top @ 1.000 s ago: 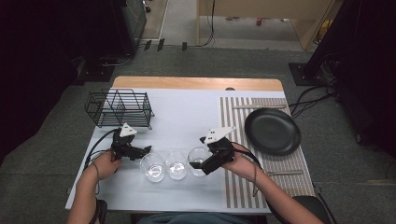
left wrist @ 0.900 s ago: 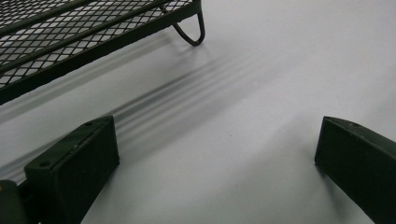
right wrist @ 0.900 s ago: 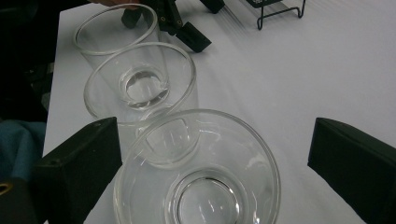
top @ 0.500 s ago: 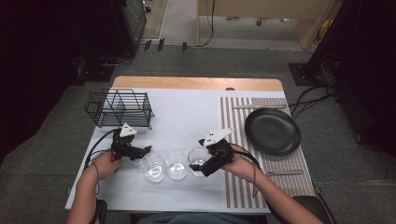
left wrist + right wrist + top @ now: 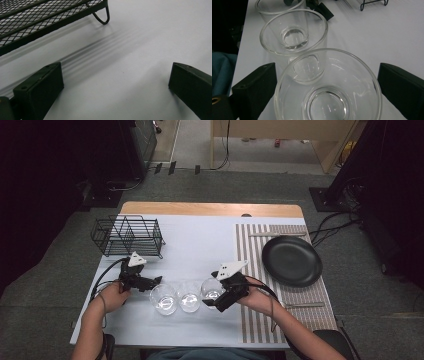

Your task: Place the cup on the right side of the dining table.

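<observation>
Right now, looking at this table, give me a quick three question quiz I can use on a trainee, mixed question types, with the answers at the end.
1. True or false: the right gripper has its jaws spread on either side of a clear glass.
2. How many clear glasses stand in the row between the two grippers in the high view?
3. Multiple choice: what lies between the open jaws of the left gripper? A) a glass B) bare white table cover C) the black plate

Key
1. True; the glass sits between the jaws, which stand apart from its sides.
2. Three.
3. B; the wire rack lies farther off, beyond the jaws.
</observation>
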### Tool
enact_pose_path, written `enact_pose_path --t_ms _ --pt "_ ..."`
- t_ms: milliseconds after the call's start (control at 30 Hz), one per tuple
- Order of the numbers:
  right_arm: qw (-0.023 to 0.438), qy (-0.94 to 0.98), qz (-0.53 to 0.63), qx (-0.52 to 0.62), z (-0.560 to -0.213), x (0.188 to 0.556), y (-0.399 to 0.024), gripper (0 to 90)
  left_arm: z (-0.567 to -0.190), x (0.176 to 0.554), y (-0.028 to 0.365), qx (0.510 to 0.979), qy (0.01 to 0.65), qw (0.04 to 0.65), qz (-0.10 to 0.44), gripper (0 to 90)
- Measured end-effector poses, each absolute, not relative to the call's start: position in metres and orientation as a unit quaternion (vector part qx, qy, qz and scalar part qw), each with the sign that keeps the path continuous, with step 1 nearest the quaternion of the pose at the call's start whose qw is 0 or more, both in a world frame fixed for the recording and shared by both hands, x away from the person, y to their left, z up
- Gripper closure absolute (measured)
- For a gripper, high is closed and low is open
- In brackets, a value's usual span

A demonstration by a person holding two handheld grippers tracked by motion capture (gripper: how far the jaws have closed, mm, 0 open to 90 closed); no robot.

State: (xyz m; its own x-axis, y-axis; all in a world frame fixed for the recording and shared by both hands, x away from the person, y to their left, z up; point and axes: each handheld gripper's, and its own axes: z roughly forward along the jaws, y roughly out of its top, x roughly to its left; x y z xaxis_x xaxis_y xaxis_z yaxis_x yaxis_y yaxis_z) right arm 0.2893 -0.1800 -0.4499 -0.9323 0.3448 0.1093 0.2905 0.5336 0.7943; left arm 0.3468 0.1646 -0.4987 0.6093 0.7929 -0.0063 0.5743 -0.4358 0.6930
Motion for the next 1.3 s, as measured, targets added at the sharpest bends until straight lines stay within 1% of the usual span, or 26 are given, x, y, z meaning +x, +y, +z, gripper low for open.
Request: enact_pose_path --t_ms 433,533,1300 --pt "0.028 0.878 0.444 0.178 -0.457 0.291 -0.181 5.8 -0.499 0.347 0.165 0.832 0.411 0.336 0.162 0.0" --pt "0.020 0.878 0.446 0.176 -0.458 0.291 -0.181 6.1 -0.499 0.347 0.165 0.832 0.411 0.336 0.163 0.0" --pt "0.027 0.882 0.439 0.169 -0.466 0.291 -0.179 7.1 -0.499 0.347 0.165 0.832 0.411 0.336 0.162 0.0"
